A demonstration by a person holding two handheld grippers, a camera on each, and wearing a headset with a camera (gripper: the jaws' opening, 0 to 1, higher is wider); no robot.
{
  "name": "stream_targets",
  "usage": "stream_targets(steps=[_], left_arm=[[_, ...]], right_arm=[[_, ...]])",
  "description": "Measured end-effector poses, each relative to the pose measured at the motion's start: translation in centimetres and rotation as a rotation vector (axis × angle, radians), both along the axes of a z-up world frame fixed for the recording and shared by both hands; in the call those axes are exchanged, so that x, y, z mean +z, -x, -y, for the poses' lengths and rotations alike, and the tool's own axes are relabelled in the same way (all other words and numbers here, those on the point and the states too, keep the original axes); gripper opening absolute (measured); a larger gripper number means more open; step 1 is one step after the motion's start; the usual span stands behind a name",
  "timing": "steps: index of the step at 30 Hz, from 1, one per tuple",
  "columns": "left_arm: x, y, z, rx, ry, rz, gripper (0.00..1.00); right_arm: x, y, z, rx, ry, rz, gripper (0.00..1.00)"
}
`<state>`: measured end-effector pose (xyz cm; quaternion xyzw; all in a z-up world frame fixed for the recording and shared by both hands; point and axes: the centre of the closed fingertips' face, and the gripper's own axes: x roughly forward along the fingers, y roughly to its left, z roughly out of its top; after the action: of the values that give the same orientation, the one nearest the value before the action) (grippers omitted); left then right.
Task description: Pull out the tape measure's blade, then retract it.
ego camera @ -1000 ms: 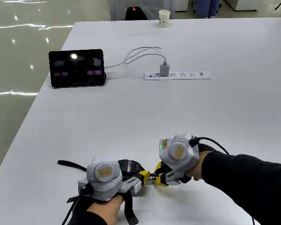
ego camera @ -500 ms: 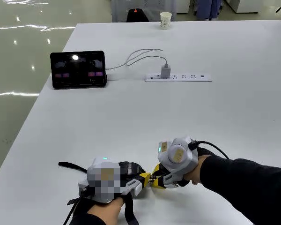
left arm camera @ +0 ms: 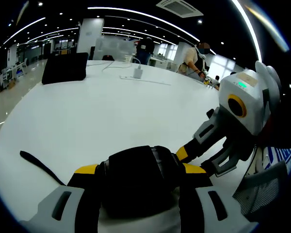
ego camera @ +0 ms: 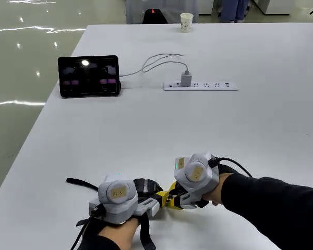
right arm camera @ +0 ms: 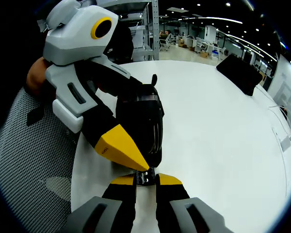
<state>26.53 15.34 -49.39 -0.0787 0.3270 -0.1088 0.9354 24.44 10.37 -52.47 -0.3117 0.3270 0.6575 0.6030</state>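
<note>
Near the front edge of a smooth, matte white counter (ego camera: pixel 146 135), clamps a squat black tape measure (left arm camera: pixel 136 191) in the left gripper (left arm camera: pixel 140 171), yellow-tipped jaws closed flat against both sides of the case. Looks rounded and ribbed along the rim in the right gripper view, more rubbery than glossy, resting on the counter with a thin black wrist strap (left arm camera: pixel 39 165) lying loose on the surface to the left. Meets it head-on with the right gripper (right arm camera: pixel 146 180): grey plastic body, wedge-shaped yellow tips drawn nearly together and pinching the small metal blade hook (right arm camera: pixel 145 175) right at the mouth of the case. Brings one yellow jaw of the left gripper just beside that pinch, close to touching. Farther back on the counter, well apart from the work: a dark rectangular tablet (ego camera: pixel 88 75) propped upright with a lit screen, a long white power strip (ego camera: pixel 208 86) with a grey charger (ego camera: pixel 186 79) plugged in and thin pale cables (ego camera: pixel 156 60) looping away, and a patterned paper cup (ego camera: pixel 186 22) near the far edge.
</note>
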Motion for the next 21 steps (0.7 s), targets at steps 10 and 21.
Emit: stream_targets(steps=[10, 21], left_arm=[[0.04, 0.0, -0.01, -0.001, 0.001, 0.001, 0.61], [-0.01, -0.11, 0.0, -0.001, 0.001, 0.002, 0.61]], right_arm=[[0.06, 0.05, -0.39, 0.002, -0.008, 0.0, 0.12], [0.04, 0.03, -0.54, -0.005, -0.012, -0.002, 0.12]])
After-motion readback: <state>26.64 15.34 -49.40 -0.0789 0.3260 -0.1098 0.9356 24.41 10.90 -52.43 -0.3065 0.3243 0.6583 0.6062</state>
